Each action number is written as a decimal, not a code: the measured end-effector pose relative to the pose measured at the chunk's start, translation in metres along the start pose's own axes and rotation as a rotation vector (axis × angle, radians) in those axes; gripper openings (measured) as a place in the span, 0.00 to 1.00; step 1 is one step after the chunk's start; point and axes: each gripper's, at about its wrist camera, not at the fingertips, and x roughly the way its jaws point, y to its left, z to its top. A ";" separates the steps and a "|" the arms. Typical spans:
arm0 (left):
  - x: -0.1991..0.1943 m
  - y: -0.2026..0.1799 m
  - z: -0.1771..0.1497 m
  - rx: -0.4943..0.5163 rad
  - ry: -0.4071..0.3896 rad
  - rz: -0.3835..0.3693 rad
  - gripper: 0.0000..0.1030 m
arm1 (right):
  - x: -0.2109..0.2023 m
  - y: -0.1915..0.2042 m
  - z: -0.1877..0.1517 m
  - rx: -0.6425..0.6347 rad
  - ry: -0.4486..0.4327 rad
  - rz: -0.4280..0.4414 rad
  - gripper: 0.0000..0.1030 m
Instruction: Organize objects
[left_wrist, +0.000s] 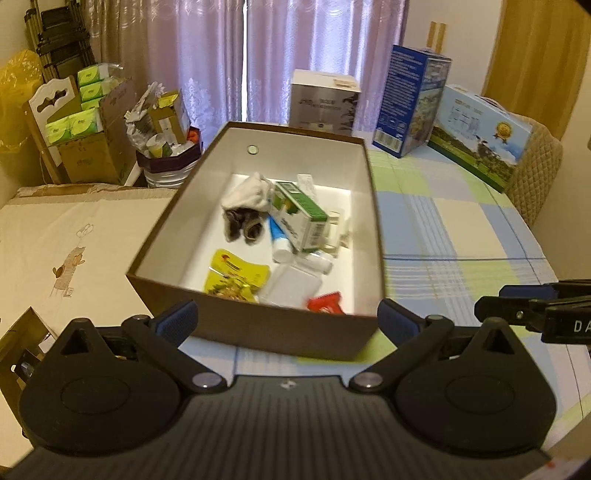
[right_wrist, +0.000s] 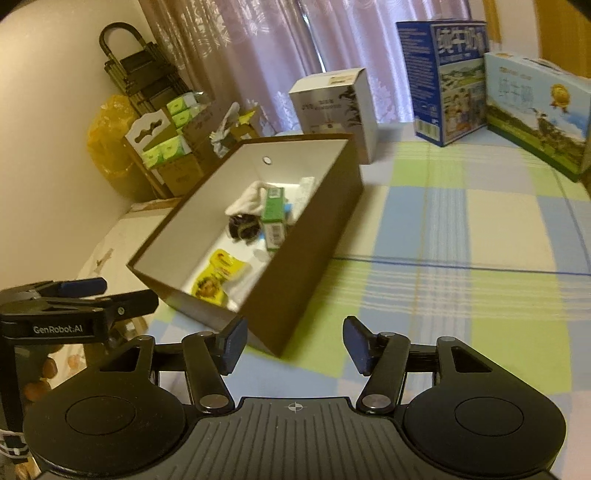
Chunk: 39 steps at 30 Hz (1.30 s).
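A brown open box (left_wrist: 373, 221) with a white inside stands on the checked tablecloth; it also shows in the right wrist view (right_wrist: 314, 229). Inside lie a green-and-white carton (left_wrist: 301, 216), a white cloth (left_wrist: 247, 194), dark rolled socks (left_wrist: 243, 225), a yellow packet (left_wrist: 236, 275), a white tube (left_wrist: 279, 242), a clear plastic case (left_wrist: 295, 286) and a red wrapper (left_wrist: 325, 304). My left gripper (left_wrist: 286, 321) is open and empty, just before the box's near wall. My right gripper (right_wrist: 293, 343) is open and empty, near the box's front right corner.
A white-grey carton (left_wrist: 325, 103), a blue milk carton (left_wrist: 412, 99) and a light-blue gift box (left_wrist: 480, 136) stand at the table's far side. Cardboard boxes of green tissue packs (left_wrist: 79, 125) and a full bin (left_wrist: 166, 147) sit beyond the left edge. The checked tablecloth (right_wrist: 461, 240) spreads right.
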 end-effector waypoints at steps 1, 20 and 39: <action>-0.003 -0.006 -0.003 0.003 -0.004 0.000 0.99 | -0.004 -0.003 -0.004 -0.004 0.003 -0.008 0.55; -0.047 -0.108 -0.064 0.040 0.016 -0.012 0.99 | -0.087 -0.049 -0.073 -0.002 0.033 -0.102 0.57; -0.076 -0.163 -0.111 0.052 0.068 -0.048 0.99 | -0.143 -0.071 -0.120 0.019 0.031 -0.119 0.57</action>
